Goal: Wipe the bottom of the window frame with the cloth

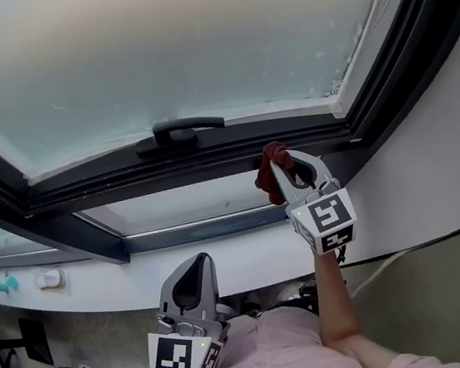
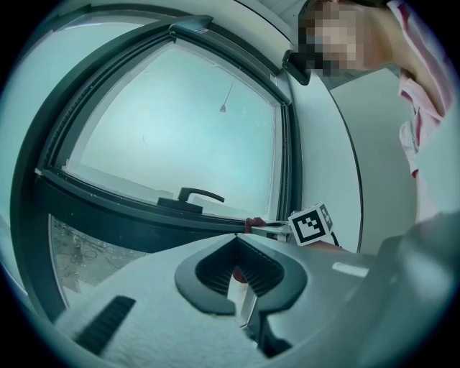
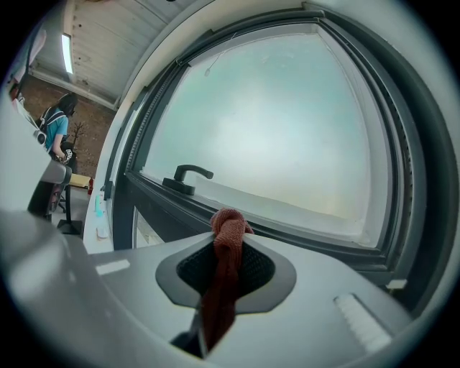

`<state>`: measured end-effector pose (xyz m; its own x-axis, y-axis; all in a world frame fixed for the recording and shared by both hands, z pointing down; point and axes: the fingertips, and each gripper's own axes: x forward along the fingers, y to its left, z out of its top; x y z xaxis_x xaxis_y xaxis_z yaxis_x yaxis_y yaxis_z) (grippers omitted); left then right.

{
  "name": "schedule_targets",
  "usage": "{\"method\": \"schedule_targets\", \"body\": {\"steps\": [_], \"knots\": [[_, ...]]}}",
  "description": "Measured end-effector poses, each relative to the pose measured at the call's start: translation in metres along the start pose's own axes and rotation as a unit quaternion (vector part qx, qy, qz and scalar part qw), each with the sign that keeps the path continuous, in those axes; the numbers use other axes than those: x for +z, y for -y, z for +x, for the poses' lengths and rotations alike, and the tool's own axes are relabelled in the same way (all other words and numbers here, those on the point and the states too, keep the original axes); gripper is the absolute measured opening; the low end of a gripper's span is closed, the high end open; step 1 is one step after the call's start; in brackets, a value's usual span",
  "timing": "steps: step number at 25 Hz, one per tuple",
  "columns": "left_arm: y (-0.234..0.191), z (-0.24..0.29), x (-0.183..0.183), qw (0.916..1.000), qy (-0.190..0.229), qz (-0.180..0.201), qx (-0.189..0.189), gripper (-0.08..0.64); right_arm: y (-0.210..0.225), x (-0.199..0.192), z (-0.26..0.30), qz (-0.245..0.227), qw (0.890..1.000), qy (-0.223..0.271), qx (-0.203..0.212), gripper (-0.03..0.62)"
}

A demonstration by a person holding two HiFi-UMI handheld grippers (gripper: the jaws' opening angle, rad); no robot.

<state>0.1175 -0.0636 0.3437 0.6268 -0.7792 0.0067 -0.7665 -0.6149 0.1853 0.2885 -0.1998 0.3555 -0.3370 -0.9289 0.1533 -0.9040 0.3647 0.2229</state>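
Right tool (image 1: 279,165) pinches the red cloth (image 3: 227,248) mid-bunch at the window frame (image 1: 209,160); we judge it soft, light. Left tool (image 1: 199,262) closed, empty.

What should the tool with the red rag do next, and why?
Probably slide the right tool leftward along the dark grey window frame's bottom rail: its rust-red woven cloth sits near the rail's right corner, so most of the rail stretches to its left.
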Motion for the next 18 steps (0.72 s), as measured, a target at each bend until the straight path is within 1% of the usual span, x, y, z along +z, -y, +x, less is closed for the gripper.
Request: {"method": "schedule_targets", "body": {"steps": [18], "knots": [[0.012,0.012,-0.003,1.0,0.001,0.002,0.0,0.0,0.062,-0.018,-0.028,0.019,0.998,-0.005,-0.06,0.054]]}}
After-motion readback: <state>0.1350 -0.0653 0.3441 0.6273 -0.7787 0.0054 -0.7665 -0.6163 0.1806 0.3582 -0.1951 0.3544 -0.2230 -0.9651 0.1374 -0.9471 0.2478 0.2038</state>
